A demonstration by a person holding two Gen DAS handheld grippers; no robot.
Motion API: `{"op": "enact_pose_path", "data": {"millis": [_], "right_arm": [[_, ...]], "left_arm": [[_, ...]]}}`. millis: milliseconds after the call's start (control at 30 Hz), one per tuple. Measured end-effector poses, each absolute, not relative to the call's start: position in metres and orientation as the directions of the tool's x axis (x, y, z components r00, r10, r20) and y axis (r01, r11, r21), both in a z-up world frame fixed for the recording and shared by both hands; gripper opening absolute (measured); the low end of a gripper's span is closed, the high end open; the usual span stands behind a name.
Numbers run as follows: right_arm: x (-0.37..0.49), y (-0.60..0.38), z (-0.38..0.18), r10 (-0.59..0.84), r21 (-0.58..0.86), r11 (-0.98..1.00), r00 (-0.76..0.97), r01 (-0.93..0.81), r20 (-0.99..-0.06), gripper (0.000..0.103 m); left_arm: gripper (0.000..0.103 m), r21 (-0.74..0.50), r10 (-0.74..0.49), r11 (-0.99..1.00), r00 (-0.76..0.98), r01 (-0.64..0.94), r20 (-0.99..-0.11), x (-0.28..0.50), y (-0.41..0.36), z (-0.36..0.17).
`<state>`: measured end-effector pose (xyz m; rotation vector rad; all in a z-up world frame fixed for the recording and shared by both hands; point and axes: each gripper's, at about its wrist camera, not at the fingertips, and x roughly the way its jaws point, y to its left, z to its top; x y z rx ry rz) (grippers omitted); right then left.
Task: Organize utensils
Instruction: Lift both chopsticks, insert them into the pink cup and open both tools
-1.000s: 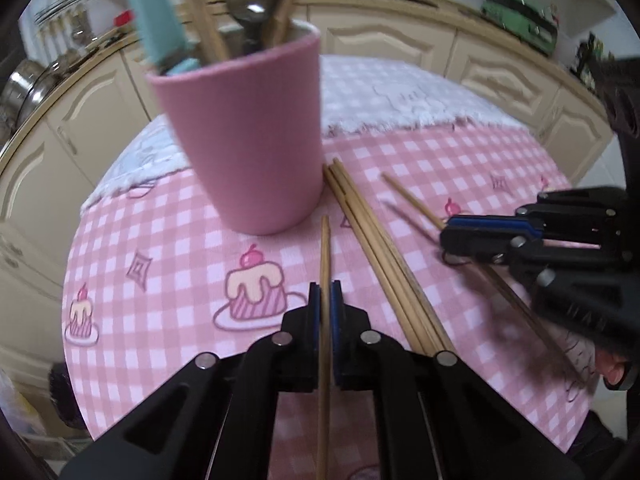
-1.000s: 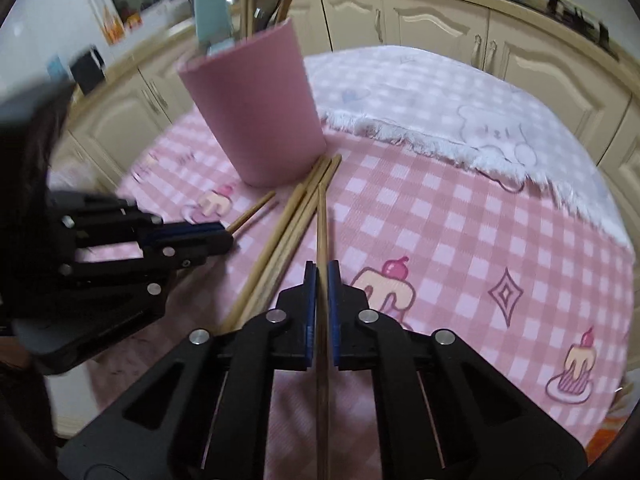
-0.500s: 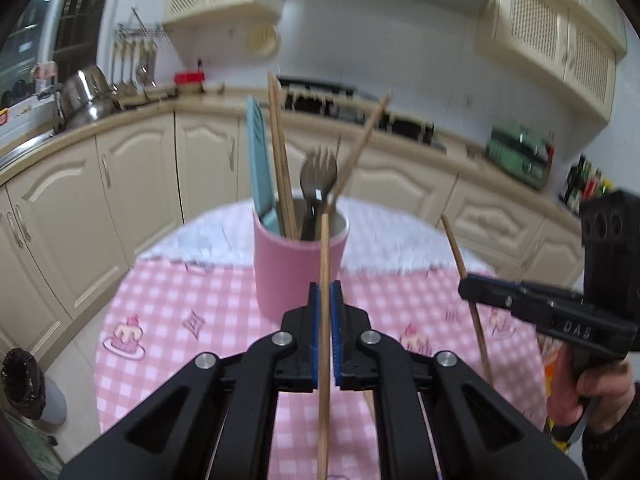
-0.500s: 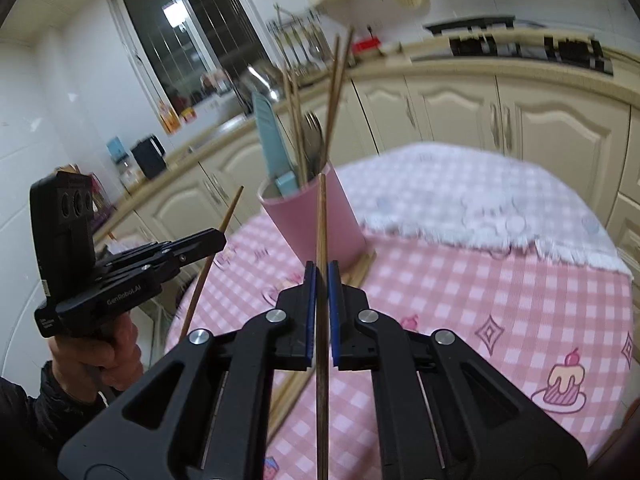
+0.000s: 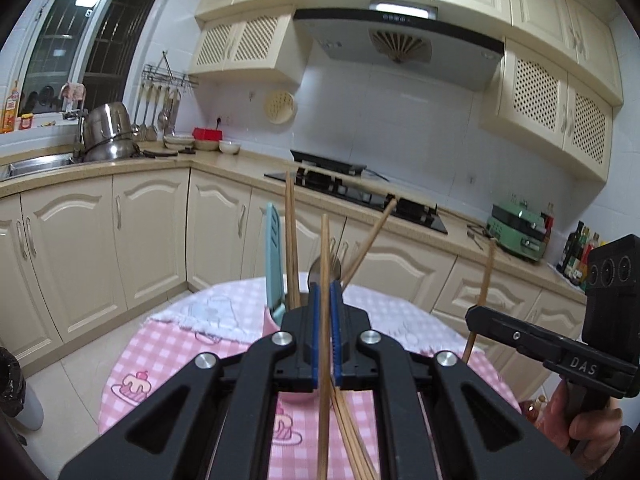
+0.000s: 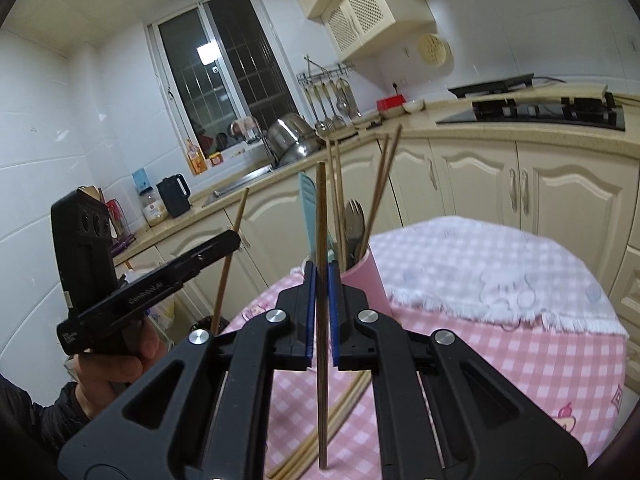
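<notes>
Now both grippers clamp one chopstick each.
Left gripper (image 5: 324, 332) and right gripper (image 6: 319, 312) hold sticks upright; cup (image 6: 368, 284) sits just ahead, probably equally near.

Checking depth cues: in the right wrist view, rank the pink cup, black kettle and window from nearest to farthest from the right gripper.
From the right gripper:
1. pink cup, just ahead on the table.
2. black kettle, left, on the counter.
3. window, behind the counter, upper left.

The cup (image 6: 366, 276) stands mid-frame on the table (image 6: 520, 360), utensils inside it; loose chopsticks (image 6: 340, 412) lie before it at lower centre.
</notes>
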<state>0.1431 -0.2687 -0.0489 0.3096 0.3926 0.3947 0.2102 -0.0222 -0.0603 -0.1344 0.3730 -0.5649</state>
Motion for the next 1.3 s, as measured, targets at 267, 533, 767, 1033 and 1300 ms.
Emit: {"op": "enact_pose_path", "data": {"millis": [267,533,767,1033,1300], "right_arm": [[0.156,-0.264,-0.016,0.441,0.329,0.875,0.865,-0.355,-0.238,0.006],[0.183,-0.265,0.029,0.433,0.287,0.879,0.888,-0.38,-0.152,0.006],[0.213,-0.264,0.063,0.426,0.261,0.883,0.899,-0.39,-0.098,0.006],[0.25,-0.26,0.061,0.403,0.247,0.897,0.907,-0.366,-0.122,0.006],[0.269,-0.255,0.034,0.397,0.253,0.904,0.898,-0.345,-0.193,0.006]], "left_arm": [[0.005,-0.237,-0.529,0.844,0.816,0.48,-0.233,0.22,-0.023,-0.041],[0.005,-0.249,-0.521,0.839,0.847,0.485,-0.106,0.241,-0.027,-0.007],[0.005,-0.258,-0.504,0.835,0.864,0.486,-0.002,0.27,-0.044,0.026],[0.005,-0.279,-0.466,0.848,0.885,0.451,0.015,0.31,-0.063,0.023],[0.005,-0.296,-0.435,0.864,0.9,0.407,-0.034,0.333,-0.071,-0.012]]}}
